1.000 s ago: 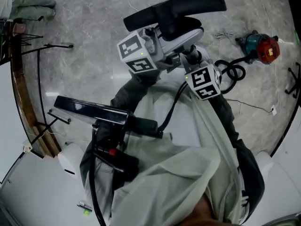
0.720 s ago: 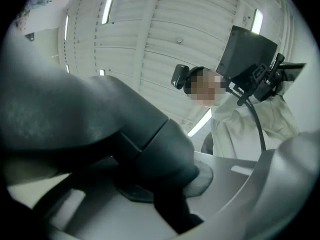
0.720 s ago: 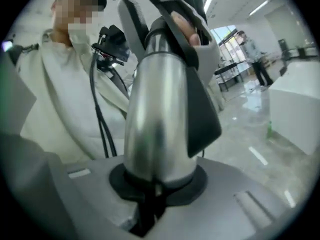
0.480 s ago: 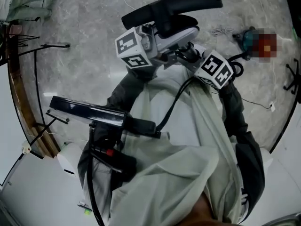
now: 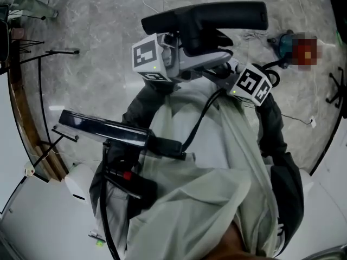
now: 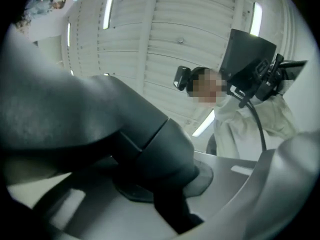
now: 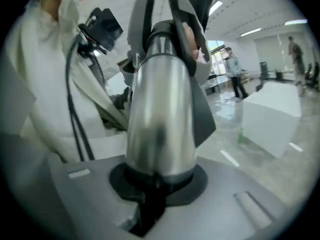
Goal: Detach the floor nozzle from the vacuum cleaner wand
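The person holds both tools up in front of their chest, near the top middle of the head view. The long black plastic floor nozzle sits across the top of that view, high above the grey stone floor.

The left tool is clamped on the thick dark neck of the nozzle. In the left gripper view that neck fills the space between the jaws, which press on it from both sides.

The right tool is clamped on the shiny silver metal wand. In the right gripper view the tube stands right between the jaws and runs up into a dark collar at the top of the frame.

I think this is the pulling-apart step. Each tool has its own half, and the nozzle and wand look joined at that collar. Next, the two tools need to pull straight away from each other along the tube. There may be a catch to press first, but I cannot see one.
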A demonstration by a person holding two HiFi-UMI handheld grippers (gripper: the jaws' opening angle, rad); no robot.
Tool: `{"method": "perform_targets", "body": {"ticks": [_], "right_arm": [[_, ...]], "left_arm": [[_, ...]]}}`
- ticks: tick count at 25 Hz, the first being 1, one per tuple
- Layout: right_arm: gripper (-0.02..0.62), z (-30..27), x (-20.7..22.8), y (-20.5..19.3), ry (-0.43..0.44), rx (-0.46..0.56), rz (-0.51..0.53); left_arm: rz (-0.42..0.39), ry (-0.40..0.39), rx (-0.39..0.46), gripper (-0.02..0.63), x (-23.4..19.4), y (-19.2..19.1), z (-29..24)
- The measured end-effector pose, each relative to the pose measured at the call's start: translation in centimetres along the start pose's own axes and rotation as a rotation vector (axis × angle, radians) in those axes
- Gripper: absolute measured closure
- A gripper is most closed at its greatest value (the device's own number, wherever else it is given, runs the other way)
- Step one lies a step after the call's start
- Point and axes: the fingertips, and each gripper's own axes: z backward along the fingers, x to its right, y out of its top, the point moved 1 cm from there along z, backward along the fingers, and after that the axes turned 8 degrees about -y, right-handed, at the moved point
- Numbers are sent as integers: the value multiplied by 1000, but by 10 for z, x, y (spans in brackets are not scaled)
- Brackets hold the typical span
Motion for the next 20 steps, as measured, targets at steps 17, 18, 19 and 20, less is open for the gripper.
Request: {"method": "perform_targets", "body": {"ticks": [17,18,19,20], "right_arm": [[555,1,57,0,-611,-73,-29],[555,1,58,0,-619,-76,-24],[555,1,56,0,-603,-76,-20],[555,1,52,0,-552,-73,-16]], "left_arm": [[31,287,-20,534,-43,-4,10],[32,289,-20,534,-44,-4,9],[34,278,-19,534,-43,-4,9],[34,252,-15,532,-40,-4,8]]}}
